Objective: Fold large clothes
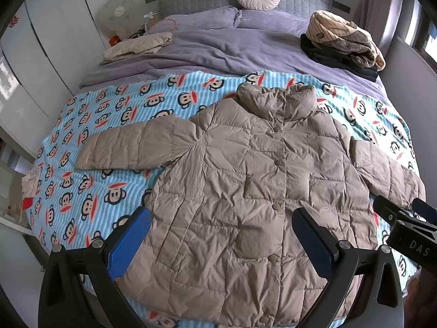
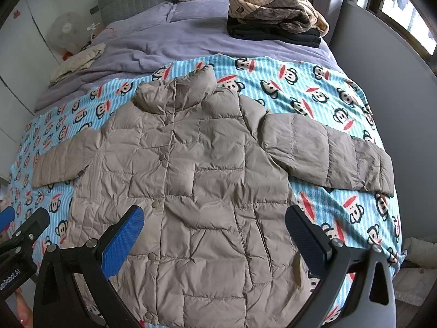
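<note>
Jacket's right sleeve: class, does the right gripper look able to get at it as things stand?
Probably yes. The right gripper hangs open above the jacket, and the sleeve lies flat on the blanket with nothing on it or between them.

A tan puffer jacket [image 1: 245, 169] lies flat, sleeves spread, on a monkey-print blanket [image 1: 90, 142]; the left gripper [image 1: 221, 235] hovers above it, fingers wide apart.

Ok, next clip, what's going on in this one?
A person holds a gripper in each hand above a beige puffer jacket spread flat, front up and snapped shut, on a monkey-print blanket on a bed. Both sleeves are out to the sides; no fold is made yet. The left gripper and right gripper are open, holding nothing, over the jacket's lower half. Folded clothes are stacked near the pillows.
</note>
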Tool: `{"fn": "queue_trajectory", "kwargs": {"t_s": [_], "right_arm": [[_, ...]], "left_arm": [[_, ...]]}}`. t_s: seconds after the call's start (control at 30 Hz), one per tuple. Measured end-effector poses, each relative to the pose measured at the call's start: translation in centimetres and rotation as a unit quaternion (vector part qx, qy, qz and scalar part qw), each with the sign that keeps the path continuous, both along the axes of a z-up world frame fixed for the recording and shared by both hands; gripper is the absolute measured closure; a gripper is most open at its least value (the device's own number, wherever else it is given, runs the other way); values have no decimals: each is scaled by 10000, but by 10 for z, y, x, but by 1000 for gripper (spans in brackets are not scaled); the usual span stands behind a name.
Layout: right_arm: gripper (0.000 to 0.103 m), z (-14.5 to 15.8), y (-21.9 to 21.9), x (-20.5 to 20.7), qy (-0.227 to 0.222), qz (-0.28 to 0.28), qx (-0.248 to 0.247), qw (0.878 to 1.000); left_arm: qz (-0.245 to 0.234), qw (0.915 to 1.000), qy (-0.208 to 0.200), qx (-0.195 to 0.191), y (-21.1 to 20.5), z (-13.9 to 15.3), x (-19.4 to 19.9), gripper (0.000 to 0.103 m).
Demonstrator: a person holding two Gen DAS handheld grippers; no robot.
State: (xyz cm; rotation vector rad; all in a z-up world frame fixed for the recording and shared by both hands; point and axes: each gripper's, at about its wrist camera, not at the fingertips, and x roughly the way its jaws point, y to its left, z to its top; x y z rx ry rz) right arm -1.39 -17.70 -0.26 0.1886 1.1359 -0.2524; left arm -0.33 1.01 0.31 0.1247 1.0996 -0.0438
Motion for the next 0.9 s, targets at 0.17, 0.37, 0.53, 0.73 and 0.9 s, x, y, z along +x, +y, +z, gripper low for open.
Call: {"fn": "queue_trajectory", "kwargs": {"t_s": [0.17,0.37,0.53,0.73,0.9], "right_arm": [[0,-3,7,-1,41,6,-6,10000],[0,-6,13,1,100,-53,-62,9999],[0,-8,17,6,154,-164,-33,9997],[0,-20,36,17,245,-297,169,9991],[0,-42,72,33,388,-243,426,9980]], "left_arm": [[-12,10000,-40,23,1,-1,-1,0],[-85,9999,-52,74,9,-6,0,0],[-270,9995,162,78,26,-20,12,0],[-448,9972,576,-174,61,-44,39,0],[-201,9930,745,-899,122,-76,71,0]]}}
